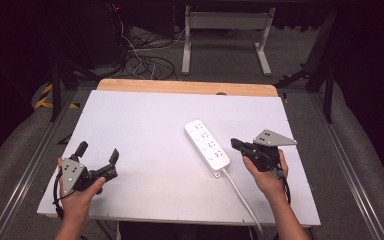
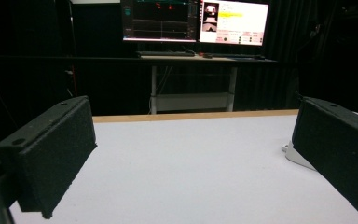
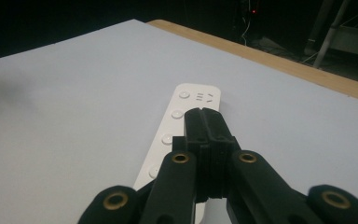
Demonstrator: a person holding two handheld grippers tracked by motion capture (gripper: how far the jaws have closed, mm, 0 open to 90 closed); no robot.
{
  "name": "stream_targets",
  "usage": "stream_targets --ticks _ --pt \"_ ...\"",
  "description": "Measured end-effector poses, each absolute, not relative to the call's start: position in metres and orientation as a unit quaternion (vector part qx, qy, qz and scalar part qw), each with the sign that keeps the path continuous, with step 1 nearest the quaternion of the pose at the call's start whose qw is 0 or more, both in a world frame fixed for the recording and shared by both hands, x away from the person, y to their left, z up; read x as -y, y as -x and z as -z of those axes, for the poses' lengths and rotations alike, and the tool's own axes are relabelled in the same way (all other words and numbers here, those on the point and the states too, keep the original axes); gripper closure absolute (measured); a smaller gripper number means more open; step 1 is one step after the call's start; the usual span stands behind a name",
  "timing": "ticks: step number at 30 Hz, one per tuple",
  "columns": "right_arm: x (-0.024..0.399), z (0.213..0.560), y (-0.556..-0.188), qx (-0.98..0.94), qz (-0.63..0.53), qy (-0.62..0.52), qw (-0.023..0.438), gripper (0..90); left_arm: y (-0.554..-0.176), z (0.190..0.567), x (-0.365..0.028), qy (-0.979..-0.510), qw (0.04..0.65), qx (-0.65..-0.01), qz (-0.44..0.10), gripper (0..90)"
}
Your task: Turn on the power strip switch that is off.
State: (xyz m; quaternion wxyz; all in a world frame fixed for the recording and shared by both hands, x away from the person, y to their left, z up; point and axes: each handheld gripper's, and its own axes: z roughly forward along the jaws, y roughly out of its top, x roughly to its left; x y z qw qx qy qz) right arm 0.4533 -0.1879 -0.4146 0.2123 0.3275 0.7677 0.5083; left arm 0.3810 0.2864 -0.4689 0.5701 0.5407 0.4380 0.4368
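Observation:
A white power strip (image 1: 206, 146) lies at an angle on the white table top (image 1: 145, 125), right of the middle. Its white cable (image 1: 241, 194) runs off the near edge. My right gripper (image 1: 234, 144) hovers just right of the strip's near end with its jaws pressed together and nothing between them. In the right gripper view the shut tips (image 3: 203, 115) sit over the power strip (image 3: 179, 109), whose round buttons show to their left. My left gripper (image 1: 98, 151) rests open near the table's left front, holding nothing. A corner of the power strip (image 2: 294, 156) shows beside the left gripper's (image 2: 193, 137) right jaw.
A wooden strip (image 1: 180, 86) borders the table's far edge. Beyond it stand a white desk frame (image 1: 225, 27) and loose cables (image 1: 145, 60) on the floor. Lit monitors (image 2: 196, 21) sit on a desk past the table. Metal rails (image 1: 345, 165) run along both sides.

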Motion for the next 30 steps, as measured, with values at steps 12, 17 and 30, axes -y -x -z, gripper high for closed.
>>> stream_targets --ticks 12,17,30 --pt "0.163 0.429 -0.462 -0.799 -0.484 -0.305 0.187 90.0 -0.376 0.469 -0.292 -0.534 0.567 -0.443 -0.444 0.0" --pt "0.158 0.433 -0.466 -0.808 -0.475 -0.301 0.178 90.0 -0.373 0.469 -0.294 -0.532 0.566 -0.447 -0.445 0.0" --pt "0.140 0.446 -0.476 -0.833 -0.443 -0.292 0.158 90.0 -0.364 0.470 -0.301 -0.527 0.559 -0.452 -0.453 0.0"
